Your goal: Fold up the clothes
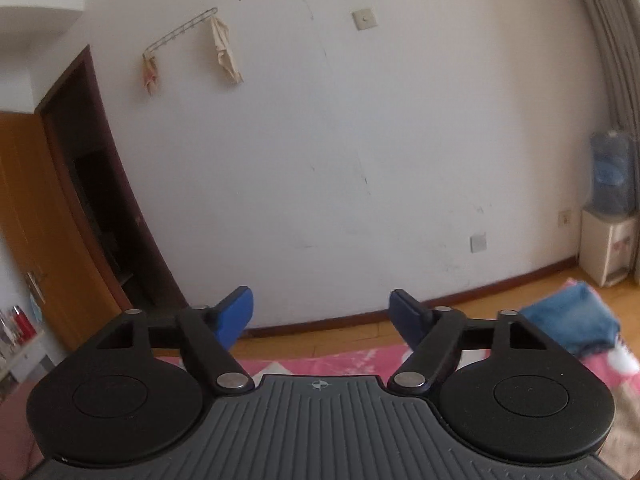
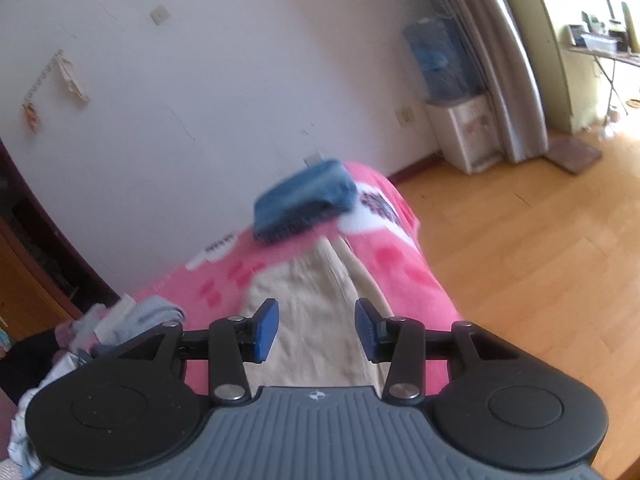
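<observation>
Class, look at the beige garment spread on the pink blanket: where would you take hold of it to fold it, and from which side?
Probably the near end of the beige garment, from above and from this side. It lies flat, lengthwise away from the open, empty right gripper, on the pink blanket, with the folded blue denim beyond its far end.
</observation>
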